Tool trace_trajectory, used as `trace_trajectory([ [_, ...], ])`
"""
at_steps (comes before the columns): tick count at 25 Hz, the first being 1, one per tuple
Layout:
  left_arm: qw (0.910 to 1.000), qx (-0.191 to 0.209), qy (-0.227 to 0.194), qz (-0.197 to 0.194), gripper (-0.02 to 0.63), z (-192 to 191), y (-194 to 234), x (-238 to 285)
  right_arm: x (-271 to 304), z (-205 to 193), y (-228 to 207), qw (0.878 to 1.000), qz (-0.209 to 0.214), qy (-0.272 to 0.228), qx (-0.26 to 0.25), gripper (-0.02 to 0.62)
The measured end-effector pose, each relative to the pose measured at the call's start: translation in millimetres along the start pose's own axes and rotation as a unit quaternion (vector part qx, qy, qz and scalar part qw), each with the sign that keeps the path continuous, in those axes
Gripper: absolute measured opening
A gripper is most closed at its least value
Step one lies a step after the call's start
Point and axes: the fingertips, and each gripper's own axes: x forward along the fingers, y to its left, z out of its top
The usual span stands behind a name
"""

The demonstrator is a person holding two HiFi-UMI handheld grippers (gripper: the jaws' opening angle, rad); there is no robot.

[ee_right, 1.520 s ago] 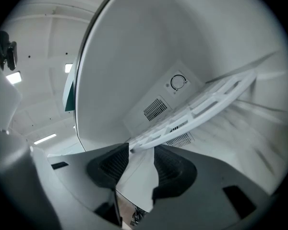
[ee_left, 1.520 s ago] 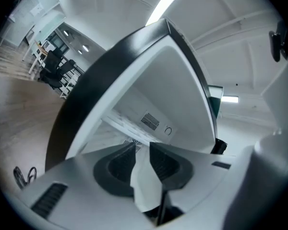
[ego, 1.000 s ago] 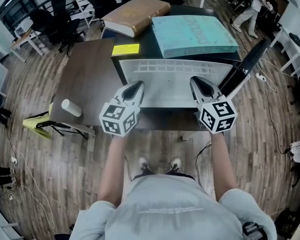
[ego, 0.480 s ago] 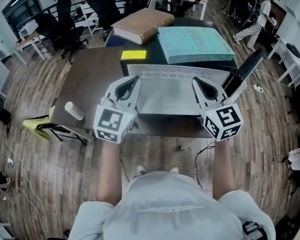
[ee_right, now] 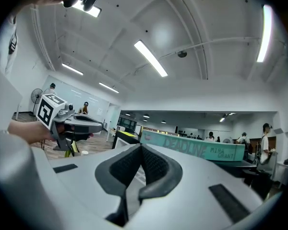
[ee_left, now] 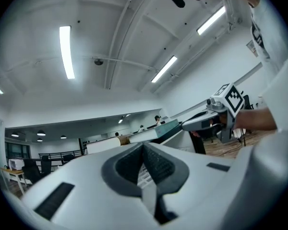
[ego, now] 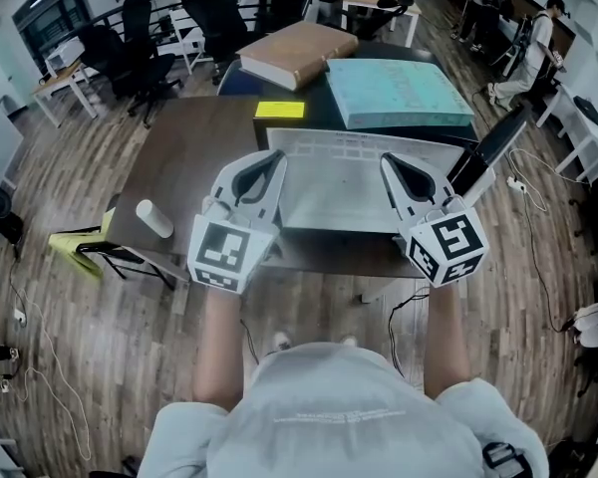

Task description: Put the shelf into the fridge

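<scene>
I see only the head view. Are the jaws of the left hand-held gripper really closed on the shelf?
Observer: Yes. In the left gripper view, the left hand-held gripper is shut on the thin edge of the shelf.
Operator: And the right one?
Observer: The right hand-held gripper is also shut on the shelf's edge, as its own view shows.
Operator: Is anything printed on the side of the teal box?
Observer: Yes, the right gripper view shows the word "DEADLINE" there.
</scene>
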Motion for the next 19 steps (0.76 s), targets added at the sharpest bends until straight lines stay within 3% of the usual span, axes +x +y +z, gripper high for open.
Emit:
trace_trajectory([
  [19,0.9999,-0.004,0.009,0.003,0.020,-6,6,-8,12,-6,12,1.000,0.010,0.010,-0.010,0.015],
])
